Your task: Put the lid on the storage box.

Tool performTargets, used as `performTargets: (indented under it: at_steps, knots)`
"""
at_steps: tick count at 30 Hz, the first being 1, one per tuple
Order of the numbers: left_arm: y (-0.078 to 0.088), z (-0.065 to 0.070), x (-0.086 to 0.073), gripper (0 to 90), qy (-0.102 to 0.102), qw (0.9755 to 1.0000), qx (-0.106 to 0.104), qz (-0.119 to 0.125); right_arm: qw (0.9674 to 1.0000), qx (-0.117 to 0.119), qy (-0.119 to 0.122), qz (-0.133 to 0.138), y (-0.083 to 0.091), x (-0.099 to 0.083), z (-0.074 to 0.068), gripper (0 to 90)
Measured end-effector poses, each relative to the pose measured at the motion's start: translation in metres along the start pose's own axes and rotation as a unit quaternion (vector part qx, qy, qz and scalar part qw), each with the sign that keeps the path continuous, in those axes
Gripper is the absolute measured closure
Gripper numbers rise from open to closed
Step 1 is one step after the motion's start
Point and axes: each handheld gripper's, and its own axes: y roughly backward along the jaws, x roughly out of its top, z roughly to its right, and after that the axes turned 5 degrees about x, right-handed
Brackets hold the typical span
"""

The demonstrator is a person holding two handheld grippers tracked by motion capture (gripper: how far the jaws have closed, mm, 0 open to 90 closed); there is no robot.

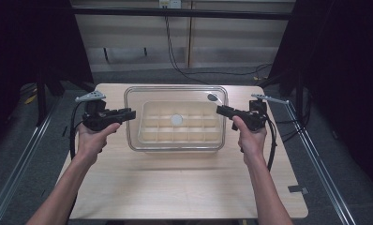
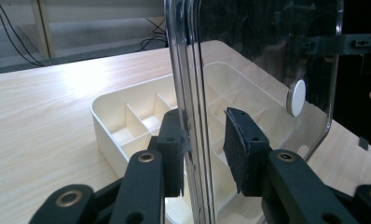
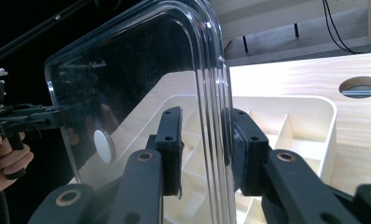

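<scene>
High view: mid-frame, both tongs, left (image 1: 128, 114) and right (image 1: 220, 110), are clamping opposite edges of the clear lid (image 1: 175, 93), keeping it level above the divided tray (image 1: 149, 133).

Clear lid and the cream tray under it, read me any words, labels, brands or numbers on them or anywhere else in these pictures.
None can be read.
Clear lid: no print; it bears a plain white round knob.
Cream tray: bare dividers, no marks.
Table: plain wood grain.
Left tongs and right tongs: black, no lettering legible.
Small white item on the back wall: too small to tell.
</scene>
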Motion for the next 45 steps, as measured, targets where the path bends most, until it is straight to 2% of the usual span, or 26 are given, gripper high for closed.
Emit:
performTargets:
  at_steps: [4, 9, 17, 24, 32, 35, 40, 45]
  knots:
    - [-0.004, -0.002, 0.005, 68.7, 0.007, 1.0000, -0.001, 0.002, 1.0000, 0.000, -0.006, 0.001, -0.004, 0.004, 0.005, 68.0]
    - [-0.017, -0.004, 0.008, 68.6, 0.013, 0.9999, -0.003, -0.006, 0.9999, -0.006, -0.010, 0.000, -0.005, 0.010, 0.014, 68.1]
    - [-0.031, -0.006, 0.011, 68.3, 0.016, 0.9997, 0.001, -0.018, 0.9997, -0.014, -0.022, -0.002, -0.008, 0.011, 0.028, 68.2]
    - [-0.043, -0.011, 0.009, 67.6, 0.029, 0.9992, 0.011, -0.024, 0.9995, -0.021, -0.023, -0.007, -0.014, 0.011, 0.036, 68.2]
    - [-0.050, -0.021, 0.008, 66.5, 0.038, 0.9988, 0.011, -0.028, 0.9992, -0.015, -0.036, -0.011, -0.024, 0.010, 0.045, 68.5]
    - [-0.057, -0.026, 0.007, 64.9, 0.048, 0.9983, 0.014, -0.030, 0.9990, -0.015, -0.039, -0.017, -0.030, 0.010, 0.051, 68.4]
    - [-0.062, -0.031, 0.006, 63.9, 0.051, 0.9979, 0.012, -0.036, 0.9986, -0.024, -0.036, -0.030, -0.037, 0.014, 0.055, 67.2]
    - [-0.072, -0.038, 0.005, 62.8, 0.058, 0.9970, 0.023, -0.045, 0.9974, -0.042, -0.035, -0.047, -0.045, 0.013, 0.061, 64.7]
